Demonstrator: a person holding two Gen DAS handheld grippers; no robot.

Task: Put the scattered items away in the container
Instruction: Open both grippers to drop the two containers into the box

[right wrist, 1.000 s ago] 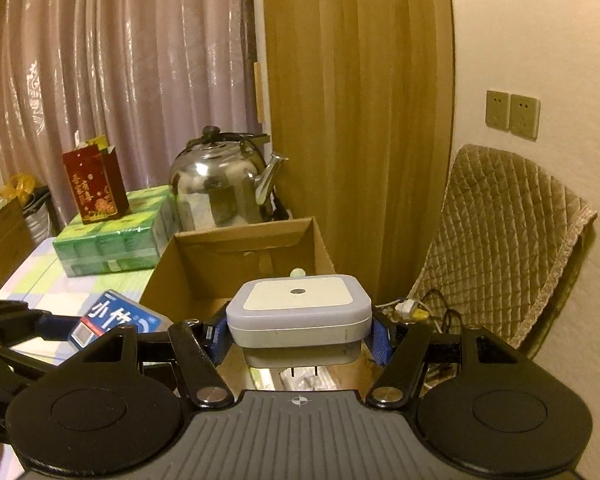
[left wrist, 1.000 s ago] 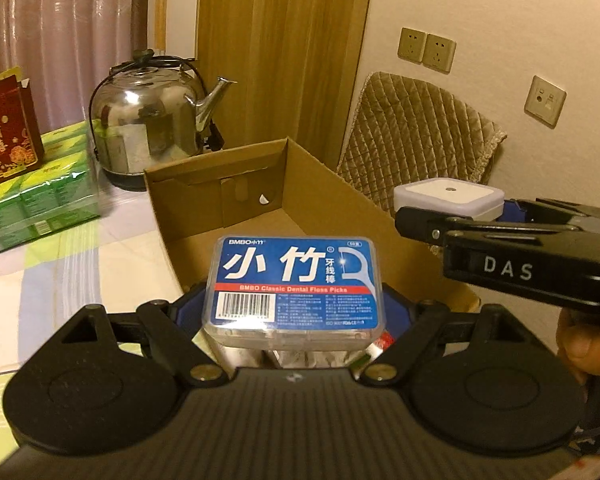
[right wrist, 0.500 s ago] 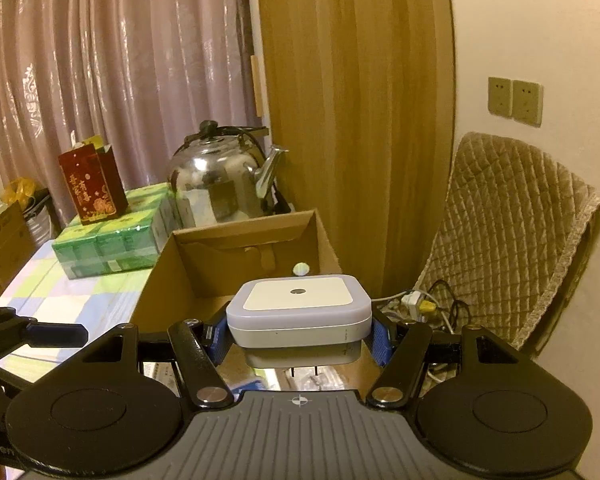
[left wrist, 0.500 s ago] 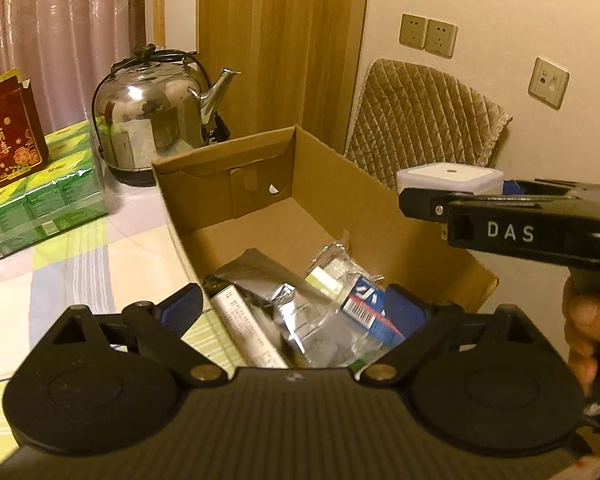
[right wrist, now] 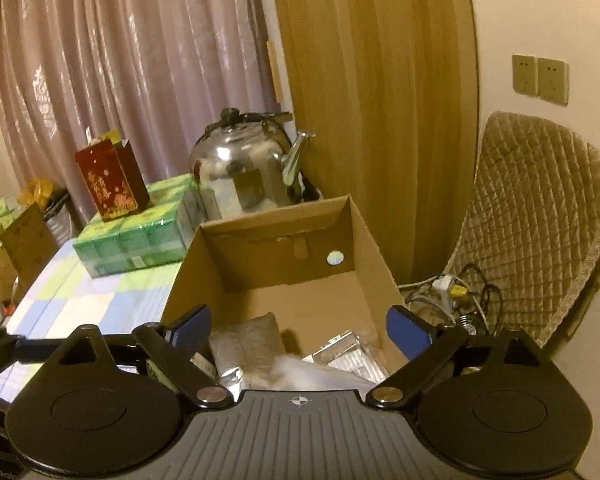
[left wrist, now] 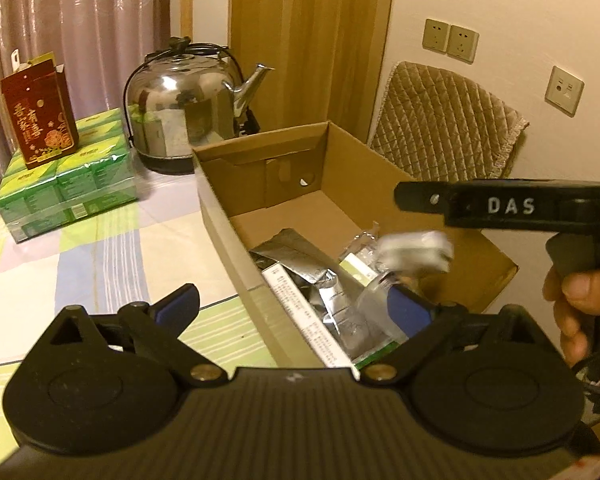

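The open cardboard box [left wrist: 216,216] [right wrist: 276,216] stands on the checked tablecloth and holds silver foil packets [left wrist: 300,256] [right wrist: 246,342] and a white printed carton [left wrist: 300,312]. A white square device [left wrist: 414,250] is blurred in the air just over the box's contents, below my right gripper; in the right wrist view the white device [right wrist: 300,370] is a pale smear. My left gripper [left wrist: 294,308] hangs over the box's near left wall, its jaws opening with nothing between them. My right gripper [right wrist: 300,326] [left wrist: 420,200] is above the box, jaws opening and empty. The blue floss box is hidden.
A steel kettle [left wrist: 184,116] stands behind the box. Green tissue packs [left wrist: 64,184] with a red gift bag [left wrist: 40,116] lie at the back left. A quilted chair [right wrist: 540,232] and a power strip with cables [right wrist: 452,292] are to the right. A hand [left wrist: 580,296] grips the right handle.
The left gripper let go of the blue floss box, which dropped out of sight, and its jaws spread. The right gripper's jaws sprang apart and the white device fell from them toward the box.
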